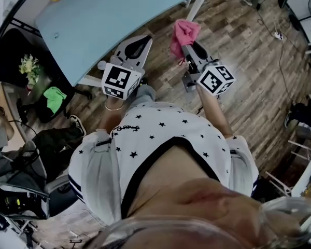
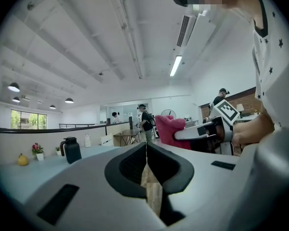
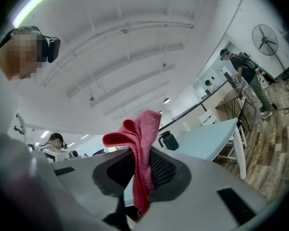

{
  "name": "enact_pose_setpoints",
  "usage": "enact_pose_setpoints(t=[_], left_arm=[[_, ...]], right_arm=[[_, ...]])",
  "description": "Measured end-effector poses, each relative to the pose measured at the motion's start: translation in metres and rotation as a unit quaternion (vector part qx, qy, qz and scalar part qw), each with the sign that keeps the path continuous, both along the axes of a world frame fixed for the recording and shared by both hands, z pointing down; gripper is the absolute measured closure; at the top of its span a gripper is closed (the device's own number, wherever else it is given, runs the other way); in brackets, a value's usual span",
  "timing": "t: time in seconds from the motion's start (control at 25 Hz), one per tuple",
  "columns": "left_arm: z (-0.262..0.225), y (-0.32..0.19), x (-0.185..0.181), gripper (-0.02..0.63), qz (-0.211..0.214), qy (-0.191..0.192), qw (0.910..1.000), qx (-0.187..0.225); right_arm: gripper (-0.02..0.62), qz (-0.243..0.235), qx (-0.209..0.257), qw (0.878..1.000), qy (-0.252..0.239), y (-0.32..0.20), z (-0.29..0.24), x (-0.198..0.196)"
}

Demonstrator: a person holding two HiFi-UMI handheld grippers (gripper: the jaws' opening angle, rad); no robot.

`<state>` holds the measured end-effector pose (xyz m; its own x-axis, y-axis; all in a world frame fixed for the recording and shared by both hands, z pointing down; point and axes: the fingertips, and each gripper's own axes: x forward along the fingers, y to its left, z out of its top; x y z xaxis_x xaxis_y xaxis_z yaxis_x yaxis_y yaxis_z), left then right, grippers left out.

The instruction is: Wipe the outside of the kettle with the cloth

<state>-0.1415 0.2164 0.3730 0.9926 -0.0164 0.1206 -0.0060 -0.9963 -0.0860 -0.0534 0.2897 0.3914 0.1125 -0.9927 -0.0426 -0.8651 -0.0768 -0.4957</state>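
Kettle [image 2: 71, 149] upright on the pale blue table [image 2: 19, 179], dark, lid on, handle at its side; seen from the left gripper view toward the far left, with a yellow round thing [image 2: 22, 160] and a small potted plant [image 2: 37, 150] further left and a white bottle [image 2: 87, 140] just to its right. Same kettle [image 3: 169, 140] from the right gripper view, small, on the table [image 3: 207, 137] beyond the jaws, well apart from both tongs. Touched by neither gripper nor cloth.

Cloth [image 3: 137, 153] pink-red, pinched between the right gripper's [image 3: 139, 163] dark ribbed pads, one bunched end sticking up past the tips and folding over to the left, the other end hanging down between the jaws. From the head view, cloth [image 1: 184, 34] bunched at the far end of the right gripper [image 1: 189, 46], over the wooden floor [image 1: 249, 61], near the table's [image 1: 119, 14] edge but not on it.

Left gripper [image 2: 146, 150] closed, jaw tips meeting in a thin line, nothing held; only a sliver of wood floor showing through lower down. From the head view, left gripper [image 1: 144, 39] pointing at the table's near edge, just left of the right one.

Both tongs held out in front of a star-printed white shirt [image 1: 155, 134]. Right gripper with cloth [image 2: 171, 129] also visible to the right in the left gripper view. People standing [image 2: 145, 121] far back in the room.
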Motion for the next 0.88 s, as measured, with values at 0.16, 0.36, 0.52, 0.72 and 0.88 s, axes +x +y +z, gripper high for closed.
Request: enact_pose_setpoints(t=[0.16, 0.36, 0.52, 0.72, 0.88], left_arm=[[-0.004, -0.034, 0.014, 0.577, -0.008, 0.004, 1.0000, -0.004], [-0.007, -0.070, 0.029, 0.577, -0.008, 0.012, 0.9999, -0.006], [-0.005, -0.098, 0.037, 0.577, -0.015, 0.012, 0.9998, -0.010], [-0.009, -0.140, 0.042, 0.577, -0.032, 0.016, 0.9994, -0.003], [-0.010, -0.176, 0.036, 0.577, -0.057, 0.018, 0.9982, 0.001]], right_arm=[[0.528, 0.002, -0.004, 1.000, 0.000, -0.030, -0.004, 0.017], [0.528, -0.001, -0.009, 1.000, -0.001, -0.068, -0.007, 0.033], [0.528, -0.006, -0.014, 1.000, -0.001, -0.096, -0.005, 0.043], [0.528, -0.019, -0.013, 1.000, -0.002, -0.138, -0.004, 0.051], [0.528, -0.039, -0.010, 0.999, -0.005, -0.178, -0.004, 0.051]])
